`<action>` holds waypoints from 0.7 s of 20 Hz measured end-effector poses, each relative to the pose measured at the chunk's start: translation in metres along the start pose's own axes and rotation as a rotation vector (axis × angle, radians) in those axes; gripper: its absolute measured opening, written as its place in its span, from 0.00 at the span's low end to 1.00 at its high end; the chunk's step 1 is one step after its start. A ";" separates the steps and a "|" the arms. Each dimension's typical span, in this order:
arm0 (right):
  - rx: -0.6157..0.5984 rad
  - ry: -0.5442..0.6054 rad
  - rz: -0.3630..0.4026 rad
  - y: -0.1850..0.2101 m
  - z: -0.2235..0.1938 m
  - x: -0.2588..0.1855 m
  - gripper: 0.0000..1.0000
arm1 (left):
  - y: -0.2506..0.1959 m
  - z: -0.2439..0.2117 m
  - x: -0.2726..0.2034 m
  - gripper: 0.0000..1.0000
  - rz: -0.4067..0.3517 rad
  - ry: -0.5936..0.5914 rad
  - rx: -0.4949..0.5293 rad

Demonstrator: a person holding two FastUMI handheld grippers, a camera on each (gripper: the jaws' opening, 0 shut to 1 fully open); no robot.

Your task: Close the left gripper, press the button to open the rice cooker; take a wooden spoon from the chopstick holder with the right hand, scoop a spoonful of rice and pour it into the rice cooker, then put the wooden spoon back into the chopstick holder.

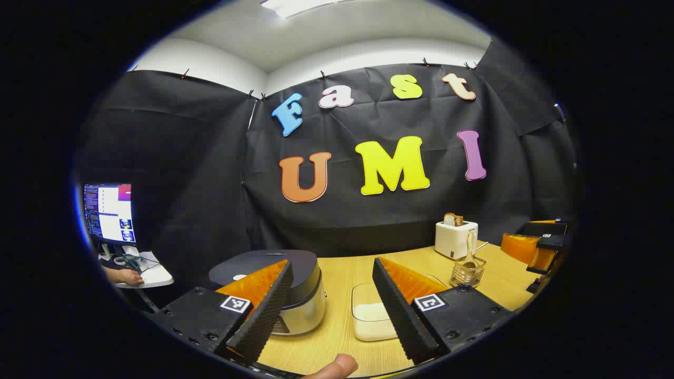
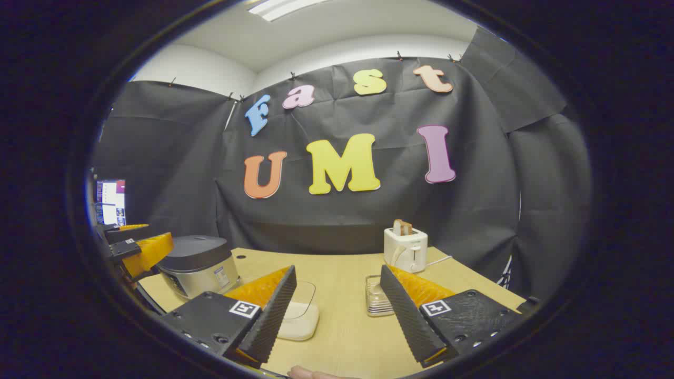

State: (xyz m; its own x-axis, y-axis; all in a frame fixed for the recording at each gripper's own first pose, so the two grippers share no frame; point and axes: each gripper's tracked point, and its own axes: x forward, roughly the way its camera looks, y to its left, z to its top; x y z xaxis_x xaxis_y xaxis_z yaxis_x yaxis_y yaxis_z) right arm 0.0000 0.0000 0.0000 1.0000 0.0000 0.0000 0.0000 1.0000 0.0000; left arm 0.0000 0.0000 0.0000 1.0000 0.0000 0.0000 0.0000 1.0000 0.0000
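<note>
Rice cooker (image 1: 295, 295) sits lid-down behind the spread left claw (image 1: 331, 316); right claw (image 2: 337, 316) gapes too.

Your rice cooker (image 1: 295, 295) sits lid-down on the wooden table, silver body, dark top. Beside it, 1 clear container of rice (image 1: 371, 316). Wooden spoon (image 1: 469, 251) stands upright in wire chopstick holder (image 1: 467, 273), apparently untouched.

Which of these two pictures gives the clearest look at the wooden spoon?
The left gripper view: the pale wooden spoon stands upright in the wire chopstick holder, unobstructed. In the right gripper view, the right hand-held gripper hides most of the holder, and I cannot make out the spoon.
</note>
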 end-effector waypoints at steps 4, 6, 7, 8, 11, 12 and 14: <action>0.039 0.015 0.009 -0.007 -0.001 0.004 0.95 | -0.014 -0.004 -0.003 0.97 -0.037 0.019 -0.044; 0.049 0.011 0.021 -0.007 0.002 0.003 0.91 | -0.013 -0.005 -0.003 0.97 -0.043 0.025 -0.058; 0.051 0.006 0.020 -0.008 0.004 0.003 0.91 | -0.011 -0.006 -0.003 0.97 -0.040 0.028 -0.056; 0.051 0.005 0.019 -0.009 0.003 0.003 0.95 | -0.009 -0.006 -0.003 0.97 -0.035 0.029 -0.051; 0.045 0.015 0.032 -0.005 0.000 0.003 0.91 | -0.006 -0.009 -0.001 0.97 -0.030 0.038 -0.052; 0.046 0.017 0.035 -0.005 0.000 0.003 0.95 | -0.004 -0.009 -0.001 0.97 -0.026 0.039 -0.051; 0.042 0.017 0.035 -0.006 0.000 0.004 0.95 | 0.000 -0.009 0.001 0.97 -0.018 0.039 -0.045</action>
State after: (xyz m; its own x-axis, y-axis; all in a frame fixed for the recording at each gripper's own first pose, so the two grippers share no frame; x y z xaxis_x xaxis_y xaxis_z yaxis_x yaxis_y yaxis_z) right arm 0.0036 -0.0056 0.0004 0.9992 0.0358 -0.0166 -0.0350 0.9985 0.0424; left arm 0.0006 -0.0003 -0.0086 0.9991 -0.0186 -0.0385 0.0168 0.9988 -0.0454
